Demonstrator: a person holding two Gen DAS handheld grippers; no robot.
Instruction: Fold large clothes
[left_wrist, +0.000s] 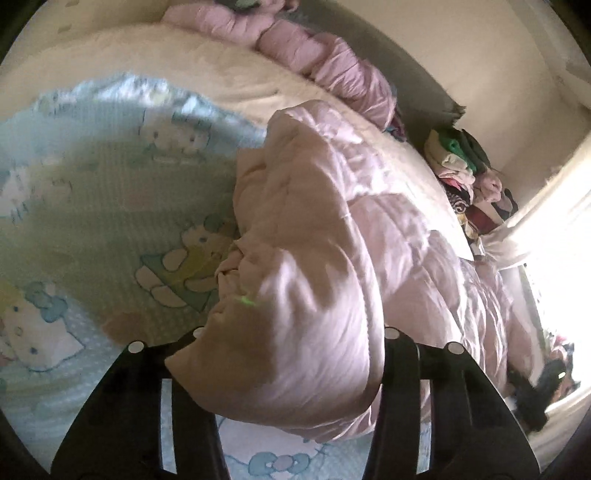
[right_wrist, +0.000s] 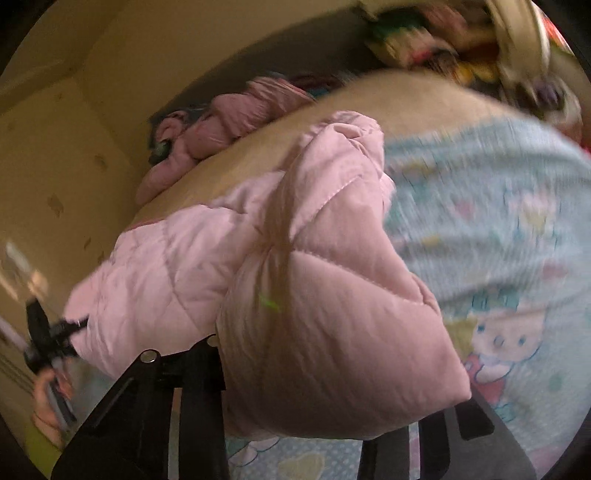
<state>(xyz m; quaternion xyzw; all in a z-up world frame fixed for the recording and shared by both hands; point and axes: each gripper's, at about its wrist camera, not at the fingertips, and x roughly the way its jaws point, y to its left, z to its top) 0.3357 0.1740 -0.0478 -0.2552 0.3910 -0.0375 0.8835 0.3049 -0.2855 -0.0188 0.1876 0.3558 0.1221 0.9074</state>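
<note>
A large pale pink quilted padded garment (left_wrist: 332, 229) lies bunched on a bed over a cartoon-cat sheet (left_wrist: 92, 192). My left gripper (left_wrist: 291, 354) is shut on a thick fold of it, with black fingers (left_wrist: 192, 398) on either side. In the right wrist view the same pink garment (right_wrist: 295, 266) fills the middle, and my right gripper (right_wrist: 332, 369) is shut on a puffy corner of it, held above the sheet (right_wrist: 498, 229). The left gripper (right_wrist: 48, 339) shows at the far left of that view, and the right gripper (left_wrist: 543, 387) at the far right of the left wrist view.
A second darker pink padded garment (left_wrist: 325, 55) lies along the wall at the far bed edge. A pile of mixed clothes (left_wrist: 469, 173) is stacked beside the bed. Bright window light comes from the right (left_wrist: 561, 258). A cream blanket (left_wrist: 184, 62) covers the far part of the bed.
</note>
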